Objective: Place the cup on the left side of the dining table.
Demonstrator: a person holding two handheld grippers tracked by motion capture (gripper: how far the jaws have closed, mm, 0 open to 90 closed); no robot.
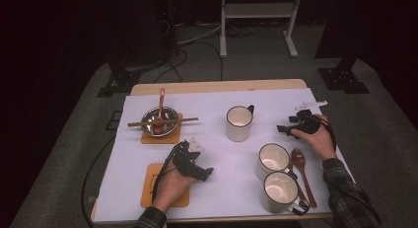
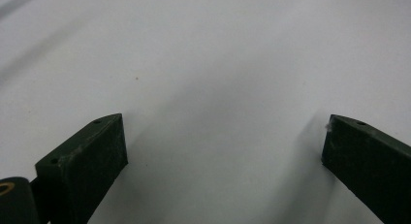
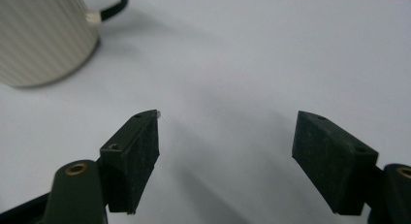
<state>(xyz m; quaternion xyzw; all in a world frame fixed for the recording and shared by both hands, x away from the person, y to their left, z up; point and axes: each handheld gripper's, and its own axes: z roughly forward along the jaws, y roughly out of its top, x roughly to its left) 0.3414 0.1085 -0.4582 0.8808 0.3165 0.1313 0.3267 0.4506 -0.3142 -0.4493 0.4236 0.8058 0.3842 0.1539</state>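
Cream mugs [image 1: 239,123] with dark rims and black handles, on a white sheet [image 1: 217,154] over the tan wooden worktop [image 1: 217,86]. Reddish-brown spoon [image 1: 301,169], orange mats [image 1: 150,188], silver bowl [image 1: 160,120]. Black hand-held grippers [image 1: 194,164]; dark plaid sleeves [image 1: 350,198].

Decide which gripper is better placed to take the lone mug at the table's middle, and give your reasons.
Probably the right gripper: its open jaws point toward the mug, handle on its side. The left gripper rests by the orange mat.
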